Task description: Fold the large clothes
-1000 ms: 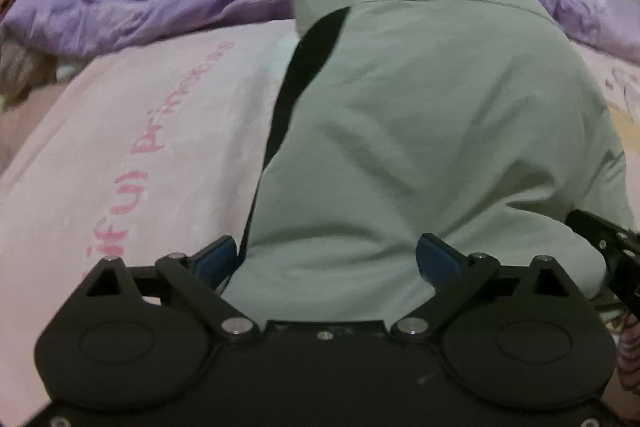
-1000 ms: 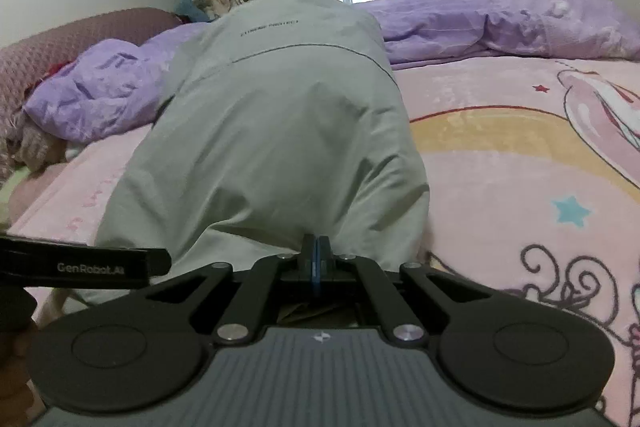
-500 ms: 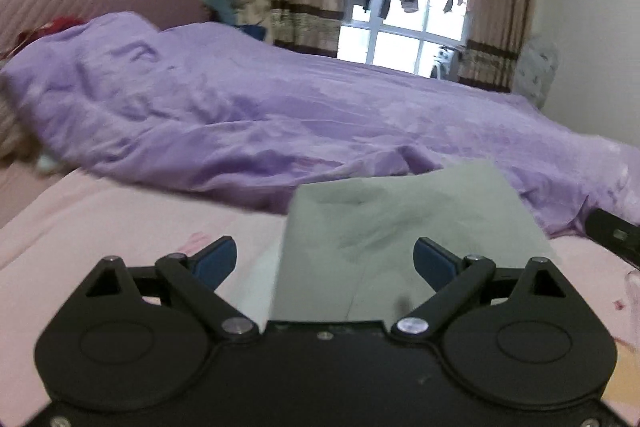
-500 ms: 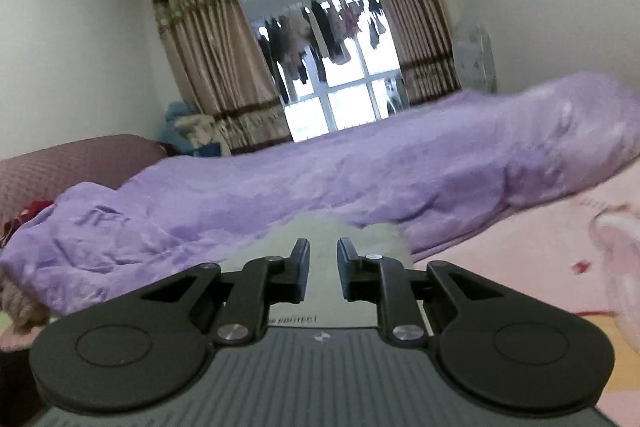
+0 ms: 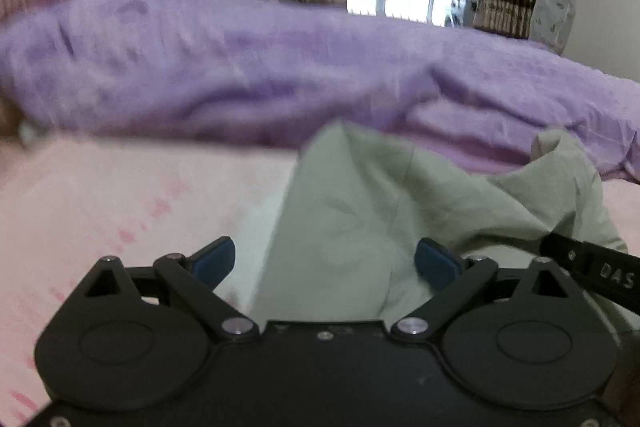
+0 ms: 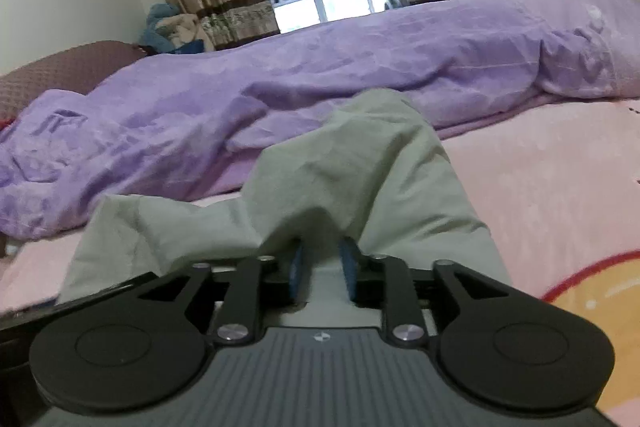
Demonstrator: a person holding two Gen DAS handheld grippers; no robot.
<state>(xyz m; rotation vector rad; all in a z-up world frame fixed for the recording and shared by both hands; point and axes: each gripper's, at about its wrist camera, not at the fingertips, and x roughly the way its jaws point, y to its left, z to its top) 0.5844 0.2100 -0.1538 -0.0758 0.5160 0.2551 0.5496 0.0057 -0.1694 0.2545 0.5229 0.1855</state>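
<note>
Evidently the fold has been laid: the grey-green garment (image 6: 360, 179) lies in a rumpled heap on the pink bed sheet (image 6: 552, 187), just in front of the purple quilt (image 6: 320, 75). The left hand-held gripper (image 5: 326, 261) stands wide, nothing between its blue pads (image 5: 434, 263), cloth merely lying ahead of it. The right hand-held gripper (image 6: 322, 269) is parted narrowly, fabric draped over its tips; I judge it released, not pinching. The cloth looks thin, matte and creased, peaked in the middle.
</note>
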